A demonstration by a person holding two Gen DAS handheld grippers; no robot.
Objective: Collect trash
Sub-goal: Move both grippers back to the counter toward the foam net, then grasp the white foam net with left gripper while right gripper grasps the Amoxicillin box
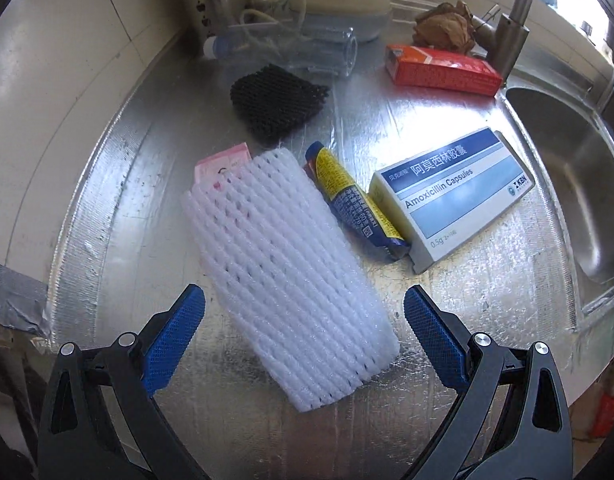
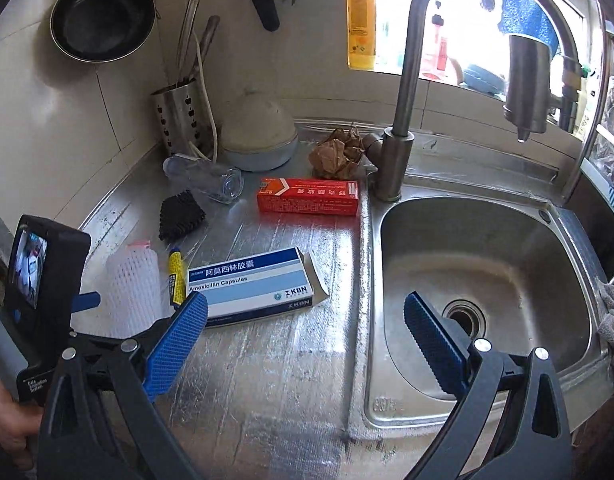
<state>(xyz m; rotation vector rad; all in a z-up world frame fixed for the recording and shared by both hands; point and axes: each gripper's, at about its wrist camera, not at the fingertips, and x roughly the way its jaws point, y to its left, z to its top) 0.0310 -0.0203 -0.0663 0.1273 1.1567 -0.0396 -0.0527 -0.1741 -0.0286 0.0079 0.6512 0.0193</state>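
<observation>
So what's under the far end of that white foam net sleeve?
A pink packet pokes out from beneath the white foam net sleeve, showing through the mesh holes. How far it extends underneath is hidden.

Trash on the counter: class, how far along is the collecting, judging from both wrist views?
Done: nothing visibly; no bin shows. In hand: nothing; the left gripper is open around the white foam net, the right gripper open and empty. Left: the net, wrapper, amoxicillin box, red box, black net, bottle, paper wad.
</observation>
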